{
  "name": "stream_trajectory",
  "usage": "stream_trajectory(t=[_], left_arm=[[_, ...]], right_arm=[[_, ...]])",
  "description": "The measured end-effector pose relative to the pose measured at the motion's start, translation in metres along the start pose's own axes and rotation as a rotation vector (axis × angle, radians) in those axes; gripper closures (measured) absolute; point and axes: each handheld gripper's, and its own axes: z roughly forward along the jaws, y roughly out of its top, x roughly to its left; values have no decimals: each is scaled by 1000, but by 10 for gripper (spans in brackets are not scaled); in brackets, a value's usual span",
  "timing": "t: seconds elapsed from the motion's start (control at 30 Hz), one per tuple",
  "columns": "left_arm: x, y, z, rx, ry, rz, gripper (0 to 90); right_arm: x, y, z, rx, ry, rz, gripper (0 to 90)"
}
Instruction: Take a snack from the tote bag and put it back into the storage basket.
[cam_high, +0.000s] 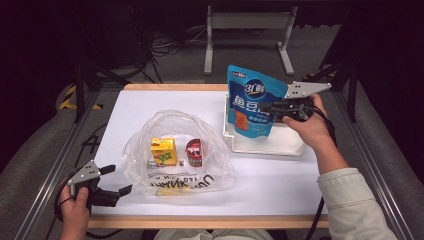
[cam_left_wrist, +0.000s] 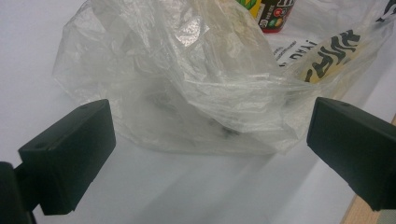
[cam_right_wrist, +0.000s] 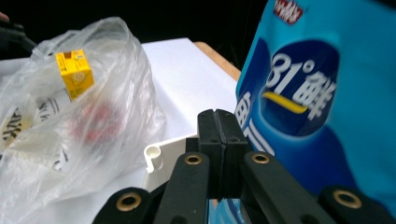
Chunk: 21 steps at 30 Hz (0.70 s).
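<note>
Your right gripper (cam_high: 267, 107) is clamped on the edge of the blue snack pouch (cam_high: 252, 100) — jaws pressed flat together in the right gripper view, pouch (cam_right_wrist: 322, 98) right beside them. The pouch stands upright in the white tray (cam_high: 265, 145) at the table's right, held at its right edge. Your left gripper (cam_high: 117, 182) sits at the near left corner of the table, jaws wide apart and holding nothing, aimed at the clear plastic bag (cam_high: 177, 150) — just short of it. The bag (cam_left_wrist: 196, 79) lies mid-table with a yellow juice carton (cam_high: 163, 151) and a red cup (cam_high: 195, 152) inside.
</note>
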Motion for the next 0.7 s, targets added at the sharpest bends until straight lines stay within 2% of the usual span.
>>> stream_trajectory(t=[0.27,0.7], left_arm=[[0,0,0,2,0,-2,16],[0,0,0,0,0,-1,16]], right_arm=[[3,-14,10,66,8,4,900],[6,-38,21,110,12,26,900]])
